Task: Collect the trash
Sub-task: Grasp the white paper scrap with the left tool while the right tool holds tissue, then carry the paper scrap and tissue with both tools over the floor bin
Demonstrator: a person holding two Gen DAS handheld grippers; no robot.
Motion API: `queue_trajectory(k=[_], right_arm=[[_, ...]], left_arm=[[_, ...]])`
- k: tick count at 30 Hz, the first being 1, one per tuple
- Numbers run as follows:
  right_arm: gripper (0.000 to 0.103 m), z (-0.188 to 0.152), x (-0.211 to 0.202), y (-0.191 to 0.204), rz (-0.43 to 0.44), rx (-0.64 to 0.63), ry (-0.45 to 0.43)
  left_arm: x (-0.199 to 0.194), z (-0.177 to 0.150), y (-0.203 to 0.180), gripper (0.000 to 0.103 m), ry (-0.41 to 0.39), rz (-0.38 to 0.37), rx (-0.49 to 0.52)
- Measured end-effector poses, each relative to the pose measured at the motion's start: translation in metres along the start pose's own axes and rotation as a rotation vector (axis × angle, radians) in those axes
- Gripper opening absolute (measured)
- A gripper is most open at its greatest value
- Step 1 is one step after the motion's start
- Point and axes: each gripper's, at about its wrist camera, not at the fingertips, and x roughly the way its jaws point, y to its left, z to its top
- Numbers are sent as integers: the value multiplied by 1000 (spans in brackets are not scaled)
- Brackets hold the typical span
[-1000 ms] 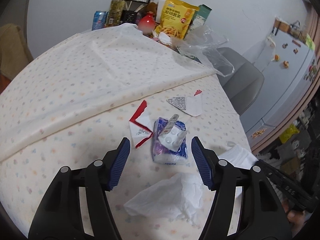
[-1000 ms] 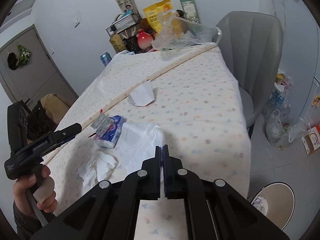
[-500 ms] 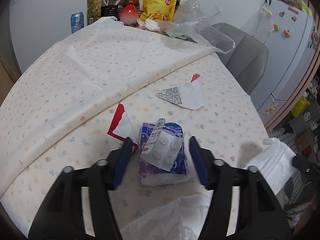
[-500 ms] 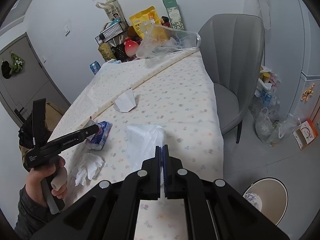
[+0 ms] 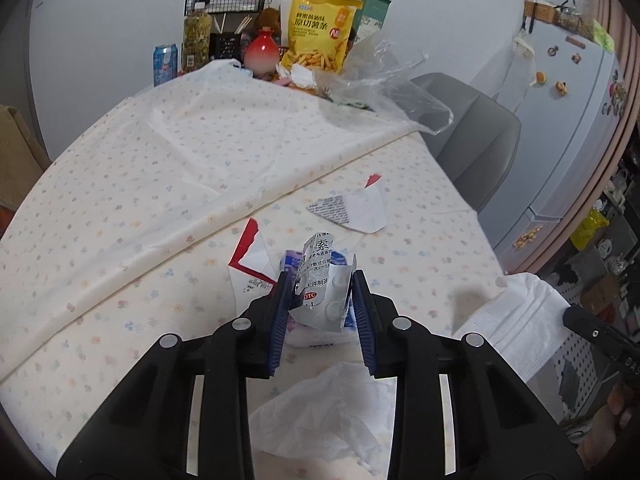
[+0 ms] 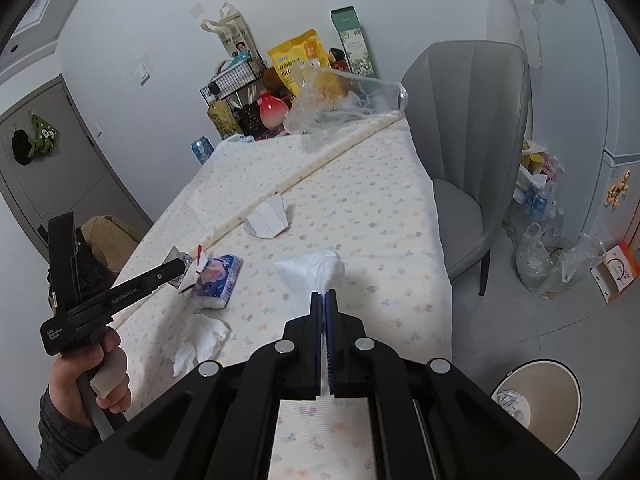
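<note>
My left gripper (image 5: 320,304) has just been closing and now pinches the crumpled blister pack (image 5: 326,296) above the tissue packet (image 6: 218,280) on the table (image 5: 120,208), so I lift straight (right gripper (image 6: 325,300) pressed together on the white bag (image 6: 312,268)) without snagging the packet.

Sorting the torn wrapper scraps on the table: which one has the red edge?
The scrap just left of the left gripper, beside the tissue pack. The other scrap, farther toward the chair, is mostly white with a printed grey patch.
</note>
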Motion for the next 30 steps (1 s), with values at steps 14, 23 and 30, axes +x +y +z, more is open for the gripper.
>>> queue_trajectory(k=[14, 23, 30], right_arm=[[3, 1, -46, -31, -35, 51, -77], [3, -2, -86, -83, -111, 121, -130], [3, -16, -106, -135, -193, 201, -139]], left_arm=[[-13, -15, -82, 31, 0, -121, 67], [-3, -25, -137, 31, 32, -193, 113], [8, -35, -177, 31, 61, -229, 166]])
